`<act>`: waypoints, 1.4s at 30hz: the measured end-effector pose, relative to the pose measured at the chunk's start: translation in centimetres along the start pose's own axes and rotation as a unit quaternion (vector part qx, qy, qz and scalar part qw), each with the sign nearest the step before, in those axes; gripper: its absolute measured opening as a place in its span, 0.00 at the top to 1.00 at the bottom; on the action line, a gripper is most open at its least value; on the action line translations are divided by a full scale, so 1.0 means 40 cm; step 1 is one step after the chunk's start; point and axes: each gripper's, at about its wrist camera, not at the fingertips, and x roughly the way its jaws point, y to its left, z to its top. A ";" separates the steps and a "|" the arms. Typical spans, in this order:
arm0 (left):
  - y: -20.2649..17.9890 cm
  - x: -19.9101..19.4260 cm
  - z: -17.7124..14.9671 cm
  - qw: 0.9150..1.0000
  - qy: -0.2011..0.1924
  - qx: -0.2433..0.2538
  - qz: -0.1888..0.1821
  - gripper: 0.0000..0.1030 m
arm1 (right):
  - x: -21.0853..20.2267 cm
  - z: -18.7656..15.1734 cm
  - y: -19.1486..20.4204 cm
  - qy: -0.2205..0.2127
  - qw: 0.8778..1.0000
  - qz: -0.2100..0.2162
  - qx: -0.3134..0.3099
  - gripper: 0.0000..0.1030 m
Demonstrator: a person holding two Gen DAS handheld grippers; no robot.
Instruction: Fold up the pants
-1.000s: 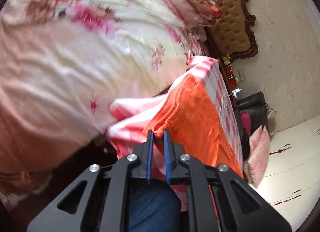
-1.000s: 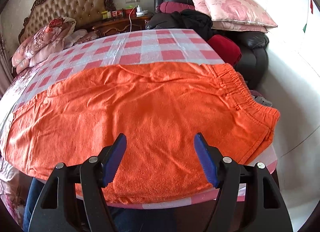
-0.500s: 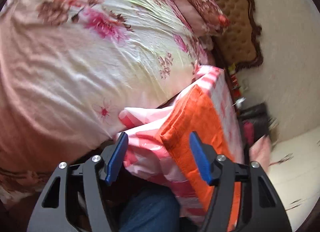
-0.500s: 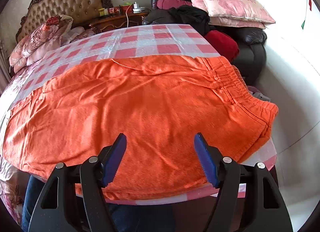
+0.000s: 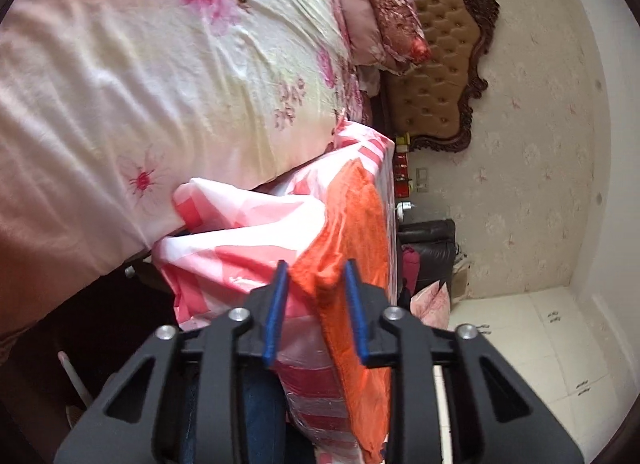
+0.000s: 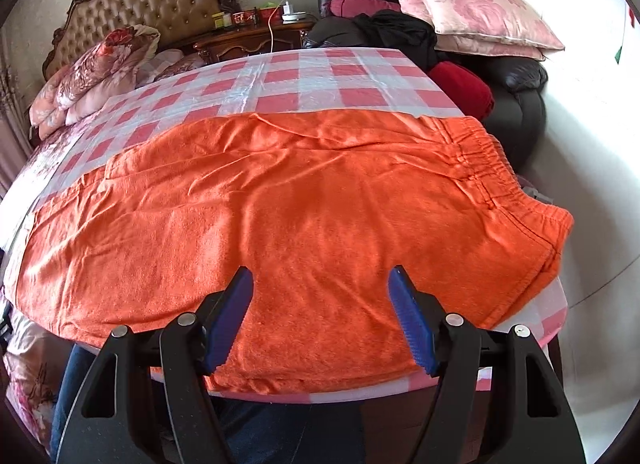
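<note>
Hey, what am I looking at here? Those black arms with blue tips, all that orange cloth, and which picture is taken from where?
There is no robot. A person holds a black two-fingered claw with blue pads in each hand, and a wide-angle camera on each looks along its fingers. The upright picture comes from the right claw, open over a pair of orange fleecy pants spread flat on a pink-and-white checked tablecloth. The sideways picture comes from the left claw, at the pants' end. Its jaws have just been closing, with a hanging corner of the pants between them, not yet clearly pinched.
</note>
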 end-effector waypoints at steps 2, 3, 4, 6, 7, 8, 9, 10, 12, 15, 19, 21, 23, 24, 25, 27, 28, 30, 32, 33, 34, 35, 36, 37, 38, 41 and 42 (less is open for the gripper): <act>-0.032 0.004 0.003 0.999 0.002 0.030 0.011 0.80 | 0.009 -0.005 -0.001 0.010 1.000 -0.007 0.006 0.34; -0.046 0.004 0.005 0.999 0.002 0.042 0.019 0.82 | 0.015 -0.009 -0.003 0.016 1.000 -0.007 0.009 0.34; -0.057 0.004 0.008 0.998 0.001 0.051 0.027 0.82 | 0.020 -0.012 -0.002 0.021 1.000 -0.010 0.008 0.34; -0.080 0.003 0.016 0.997 -0.001 0.064 0.040 0.83 | 0.026 -0.018 -0.002 0.023 1.000 -0.014 0.003 0.33; -0.090 0.005 0.020 0.997 -0.002 0.070 0.044 0.83 | 0.027 -0.020 0.001 0.023 1.000 -0.015 0.000 0.33; -0.102 0.009 0.026 0.996 -0.002 0.077 0.049 0.83 | 0.027 -0.021 0.002 0.023 1.000 -0.016 -0.002 0.32; -0.113 0.013 0.032 0.995 -0.002 0.084 0.055 0.83 | 0.028 -0.022 0.005 0.023 1.000 -0.018 -0.005 0.32; -0.123 0.016 0.038 0.994 -0.002 0.089 0.058 0.83 | 0.030 -0.023 0.006 0.024 1.000 -0.018 -0.005 0.31; -0.141 0.031 0.054 0.993 -0.001 0.100 0.065 0.84 | 0.030 -0.025 0.008 0.024 1.000 -0.015 -0.004 0.31; -0.134 0.050 0.073 0.993 0.002 0.094 0.074 0.84 | 0.030 -0.029 0.013 0.027 1.000 -0.012 0.000 0.31; -0.103 0.056 0.081 0.995 0.002 0.066 0.072 0.83 | 0.017 -0.032 0.035 0.029 1.000 -0.011 -0.007 0.30; -0.089 0.049 0.070 0.996 0.006 0.057 0.063 0.81 | -0.001 -0.021 0.019 0.017 1.000 -0.006 0.008 0.30; -0.071 0.039 0.063 0.997 0.006 0.046 0.063 0.69 | -0.018 -0.005 -0.005 0.000 1.000 -0.005 0.018 0.30; -0.058 0.033 0.063 0.998 0.004 0.034 0.055 0.60 | -0.028 0.008 -0.022 -0.015 1.000 -0.006 0.018 0.30; -0.049 0.028 0.063 0.999 0.003 0.025 0.047 0.58 | -0.031 0.015 -0.031 -0.021 1.000 -0.011 0.015 0.30; -0.030 0.024 0.064 0.999 0.005 0.013 0.039 0.54 | -0.023 0.032 -0.062 -0.031 0.999 -0.033 0.006 0.30; -0.022 0.026 0.064 0.999 0.008 0.009 0.035 0.53 | -0.013 0.036 -0.078 -0.026 0.999 -0.045 0.006 0.30; -0.013 0.034 0.061 1.000 0.015 0.004 0.027 0.50 | 0.012 0.033 -0.117 -0.008 0.998 -0.059 0.018 0.30; -0.007 0.042 0.058 1.000 0.019 0.001 0.022 0.49 | 0.038 0.026 -0.139 0.016 0.997 -0.069 0.018 0.30; -0.009 0.045 0.058 1.000 0.021 0.005 0.019 0.49 | 0.046 0.018 -0.143 0.020 0.997 -0.070 0.013 0.30; -0.013 0.048 0.057 1.000 0.021 0.009 0.018 0.50 | 0.046 0.012 -0.140 0.016 0.997 -0.071 0.005 0.30; -0.019 0.052 0.058 0.999 0.023 0.017 0.018 0.51 | 0.047 0.008 -0.134 0.015 0.997 -0.076 -0.003 0.30; -0.030 0.058 0.059 0.999 0.025 0.027 0.021 0.51 | 0.048 0.005 -0.125 0.014 0.996 -0.083 -0.013 0.30; -0.043 0.064 0.060 0.998 0.027 0.041 0.029 0.52 | 0.046 0.006 -0.122 0.014 0.996 -0.089 -0.014 0.30; -0.054 0.071 0.061 0.997 0.026 0.053 0.041 0.59 | 0.044 0.008 -0.120 0.016 0.996 -0.093 -0.010 0.30; -0.098 0.080 0.055 0.990 0.023 0.113 0.085 0.74 | 0.007 0.022 -0.068 0.003 0.996 -0.093 -0.014 0.31; -0.108 0.082 0.054 0.987 0.023 0.126 0.094 0.79 | -0.002 0.027 -0.038 0.001 0.997 -0.080 -0.022 0.34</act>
